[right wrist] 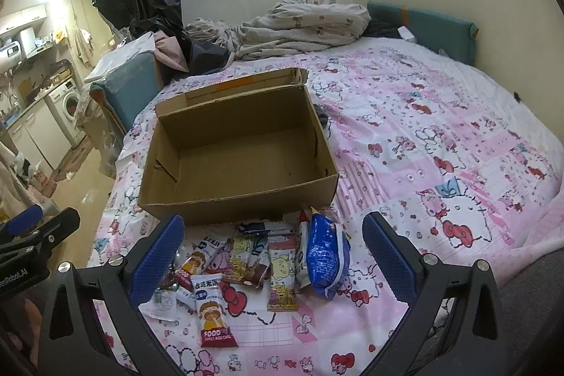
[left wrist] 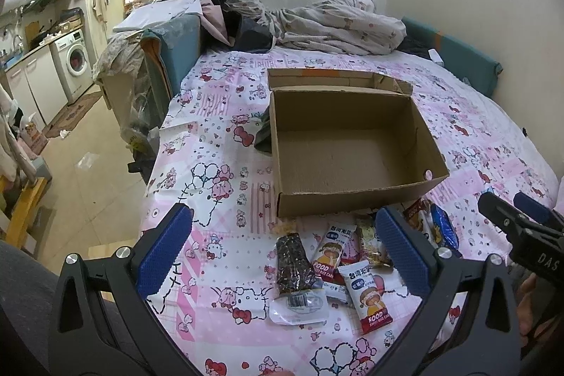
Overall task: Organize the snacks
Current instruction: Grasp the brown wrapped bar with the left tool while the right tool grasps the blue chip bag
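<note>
An open, empty cardboard box (left wrist: 352, 143) (right wrist: 239, 150) sits on the pink cartoon bedsheet. Several snack packets lie in front of it: a dark seaweed-like bar (left wrist: 294, 265), two red-and-white rice cake packets (left wrist: 368, 300) (right wrist: 213, 309), a blue bag (right wrist: 326, 256) (left wrist: 445, 228) and yellow-pink packets (right wrist: 282, 277). My left gripper (left wrist: 285, 252) is open and empty above the dark bar and rice cakes. My right gripper (right wrist: 273, 256) is open and empty above the packets; it also shows at the right edge of the left wrist view (left wrist: 521, 217).
Crumpled bedding (left wrist: 338, 20) and dark clothes are piled at the bed's far end. The bed's left edge (left wrist: 155, 171) drops to the floor, with a kitchen and a washing machine (left wrist: 75, 59) beyond. A teal cushion (right wrist: 433, 23) lines the wall.
</note>
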